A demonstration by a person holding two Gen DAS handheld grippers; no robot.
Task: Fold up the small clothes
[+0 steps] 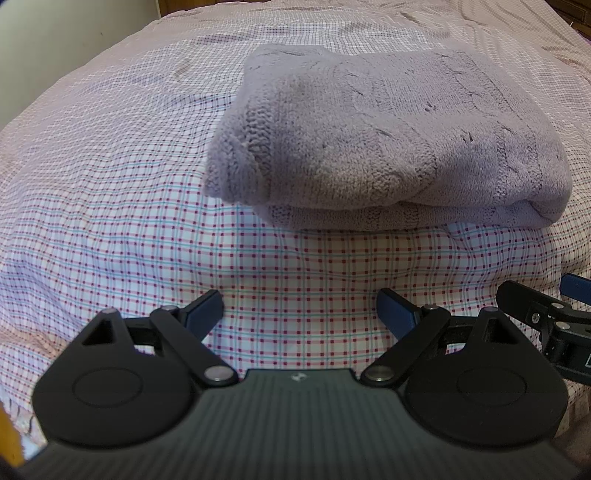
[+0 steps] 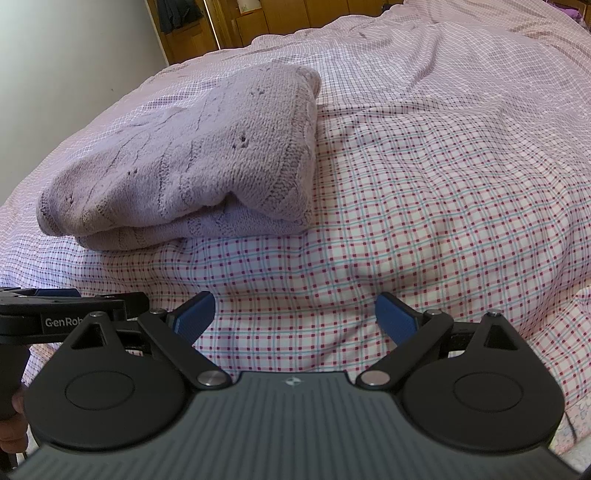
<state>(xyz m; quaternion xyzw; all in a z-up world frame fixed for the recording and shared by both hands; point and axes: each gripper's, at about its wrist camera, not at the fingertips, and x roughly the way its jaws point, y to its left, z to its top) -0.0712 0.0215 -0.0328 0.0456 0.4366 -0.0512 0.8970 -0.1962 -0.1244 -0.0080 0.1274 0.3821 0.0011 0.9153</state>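
Nearest me, the left gripper (image 1: 299,308) and the right gripper (image 2: 295,310) hover side by side over the checked bedsheet (image 1: 295,266), both with jaws spread wide and nothing between them. Beyond, the lilac knitted sweater (image 1: 388,144) lies folded on the sheet, at about one o'clock from the left gripper and eleven o'clock from the right, apart from both. Farthest back at eleven o'clock stand wooden cupboards (image 2: 280,18).

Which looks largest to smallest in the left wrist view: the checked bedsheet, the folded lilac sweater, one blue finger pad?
1. Checked bedsheet, filling most of the view.
2. Folded lilac sweater.
3. Blue finger pad, smallest even though it is nearest the camera, so the order is safe.
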